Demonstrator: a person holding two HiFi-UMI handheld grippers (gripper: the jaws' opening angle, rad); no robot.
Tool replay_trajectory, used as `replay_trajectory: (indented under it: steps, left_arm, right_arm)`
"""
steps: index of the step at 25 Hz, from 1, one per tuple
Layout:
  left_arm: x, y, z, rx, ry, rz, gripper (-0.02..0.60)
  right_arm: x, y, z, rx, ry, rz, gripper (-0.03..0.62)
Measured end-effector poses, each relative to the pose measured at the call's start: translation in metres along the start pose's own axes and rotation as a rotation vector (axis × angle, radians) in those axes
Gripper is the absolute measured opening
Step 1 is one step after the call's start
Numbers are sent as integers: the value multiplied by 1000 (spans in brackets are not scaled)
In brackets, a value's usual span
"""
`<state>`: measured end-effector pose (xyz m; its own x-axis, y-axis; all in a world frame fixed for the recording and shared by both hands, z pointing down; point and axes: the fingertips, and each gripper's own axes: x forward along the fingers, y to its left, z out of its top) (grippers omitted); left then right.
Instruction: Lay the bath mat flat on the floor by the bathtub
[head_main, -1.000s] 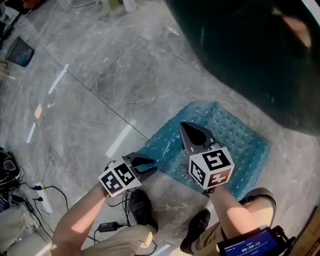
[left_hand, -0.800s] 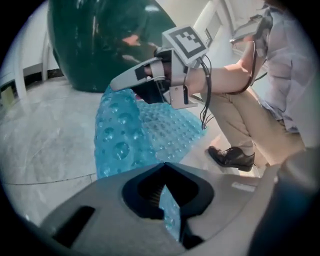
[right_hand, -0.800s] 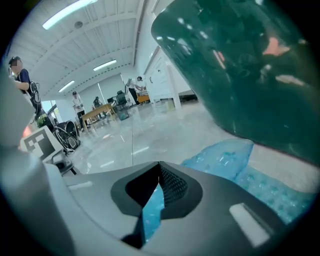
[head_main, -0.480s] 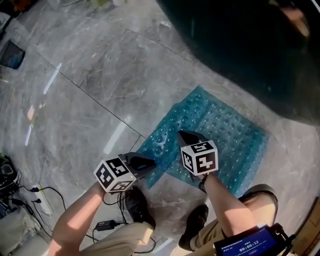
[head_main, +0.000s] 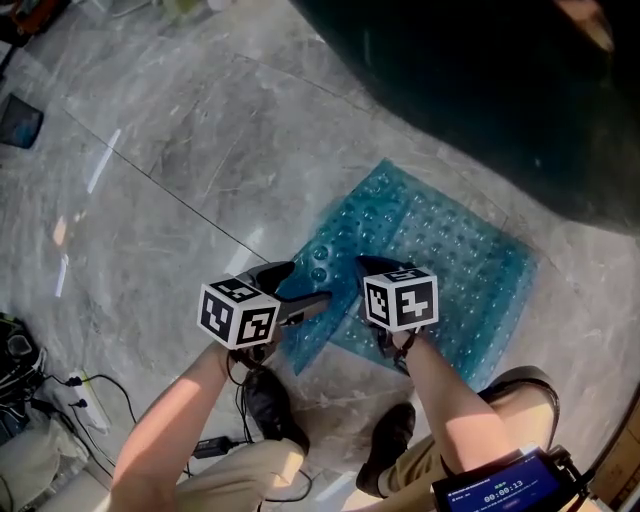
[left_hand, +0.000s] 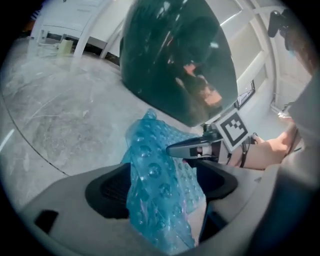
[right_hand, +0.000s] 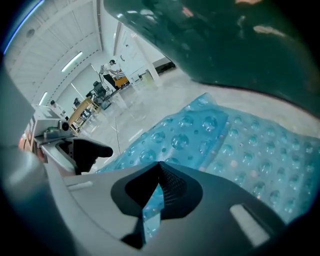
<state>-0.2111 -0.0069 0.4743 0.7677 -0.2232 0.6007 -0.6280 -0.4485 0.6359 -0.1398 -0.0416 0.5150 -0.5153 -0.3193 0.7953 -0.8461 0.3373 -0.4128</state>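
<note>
Looking down, head view: a blue, bubble-textured bath mat (head_main: 440, 260) lies on the grey marble floor (head_main: 200, 150) just beside the dark bathtub (head_main: 480, 90). Its far part is flat, and its near left edge is raised and creased.
Both grippers, head view: the left gripper (head_main: 305, 288) and the right gripper (head_main: 365, 263) sit side by side at that raised edge. The person's dark shoes (head_main: 265, 405) stand on the floor just below them.
Left gripper view, jaws: they have just been opening and now stand wide apart. A crumpled fold of the bath mat (left_hand: 160, 185) stands upright between them, and neither pad presses on it.
Left gripper view, surroundings: the right gripper (left_hand: 172, 148) shows just beyond the fold, with the bathtub (left_hand: 175, 60) rising behind it.
Right gripper view, jaws: they are closed together, pinching a thin strip of the mat's edge (right_hand: 150, 215).
Right gripper view, mat: past the jaws the bath mat (right_hand: 240, 145) spreads out towards the bathtub (right_hand: 225, 40), with a ridge along its left side. The left gripper (right_hand: 87, 150) shows at the left, near that ridge.
</note>
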Motion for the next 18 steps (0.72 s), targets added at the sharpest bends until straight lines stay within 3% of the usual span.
replay_trajectory:
  steps: [2,5,7,9,10,16,18]
  left_arm:
    - [10,6,-7,-28,14,44,447]
    - [18,22,-16,-50,35,126,443]
    - [19,33,-18,-44,59,180,397]
    - [16,39,-18,-31,76,229,292]
    - [15,38,-17,-23,79,242,274]
    - [13,16,-4,1,41,190,233]
    - [19,10,-2,4,37,178,252]
  right_arm:
    - [-1,2,1,-5,-7,8,9]
    - [-5,6,4,-25,-22,32,9]
    - [-8,6,8,-40,-42,29,9]
    - [-12,2,14,-44,-66,11,9]
    - [-15,0,17,-37,-80,6,9]
    - [-20,5,35,-5,-129,19,9]
    - [-19,8,35,-12,-128,25,9]
